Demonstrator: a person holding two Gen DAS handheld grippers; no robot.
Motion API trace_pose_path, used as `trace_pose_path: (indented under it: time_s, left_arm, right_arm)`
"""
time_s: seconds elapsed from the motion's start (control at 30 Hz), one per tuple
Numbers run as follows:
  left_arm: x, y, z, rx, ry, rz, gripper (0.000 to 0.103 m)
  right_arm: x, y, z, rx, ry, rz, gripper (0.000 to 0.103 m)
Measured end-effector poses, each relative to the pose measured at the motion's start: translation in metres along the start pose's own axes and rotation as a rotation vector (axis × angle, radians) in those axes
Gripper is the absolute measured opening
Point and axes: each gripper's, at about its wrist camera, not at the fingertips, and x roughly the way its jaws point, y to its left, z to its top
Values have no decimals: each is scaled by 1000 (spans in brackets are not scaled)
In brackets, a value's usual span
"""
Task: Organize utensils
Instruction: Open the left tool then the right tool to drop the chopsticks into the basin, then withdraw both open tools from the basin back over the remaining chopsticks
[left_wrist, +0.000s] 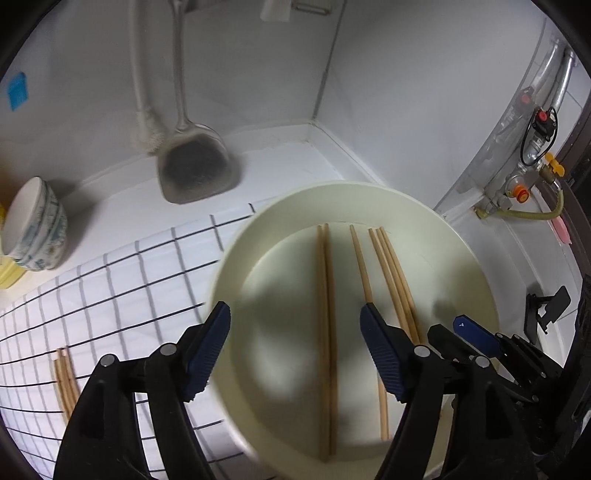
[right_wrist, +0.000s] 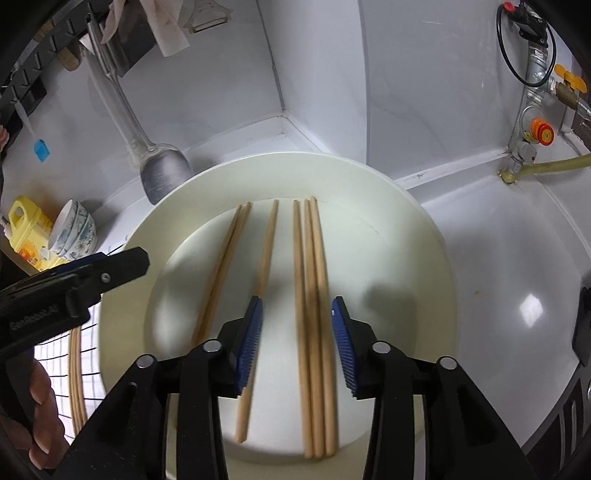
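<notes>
A cream round plate (left_wrist: 236, 254) (right_wrist: 424, 236) holds several wooden chopsticks lying lengthwise. My left gripper (left_wrist: 295, 312) hangs open over the plate, and a pair of chopsticks (left_wrist: 327, 314) lies below the gap, untouched. My right gripper (right_wrist: 297, 303) is open too, its blue pads either side of three chopsticks (right_wrist: 312, 277) without pressing them. A single chopstick (right_wrist: 267, 240) runs under its left finger, and the pair (right_wrist: 225, 254) lies further left. The right gripper (left_wrist: 452, 330) shows at the plate's right in the left wrist view. More chopsticks (left_wrist: 64, 376) (right_wrist: 75, 376) lie on the checked cloth.
The white checked cloth (left_wrist: 129, 295) is left of the plate. A metal spatula (left_wrist: 195, 173) hangs on the back wall. Stacked bowls (left_wrist: 37, 225) and a yellow container (right_wrist: 26, 229) stand far left. Gas valves and a hose (left_wrist: 524, 188) sit right. A hand (right_wrist: 40, 406) holds the left gripper.
</notes>
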Motion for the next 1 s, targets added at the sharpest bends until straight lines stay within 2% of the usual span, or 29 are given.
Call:
trace_pose_path:
  time_s: [0.33,0.5,0.6,1.0]
  left_arm:
    - [-60,52,-23,-60,-67,69,89]
    - [-82,82,-42,-98,-71,99,93]
    - [-92,105,-56,-123,-70,125,93]
    - [-128,212,-128,-237,-6,219,95]
  right_arm:
    - [-27,43,-19,-30,-24,32,56]
    - [-34,72,-29,-44,-13,61,70]
    - [-40,96,-38,-57,-1,96,70]
    - [-48,185,-75,-172,4,139,72]
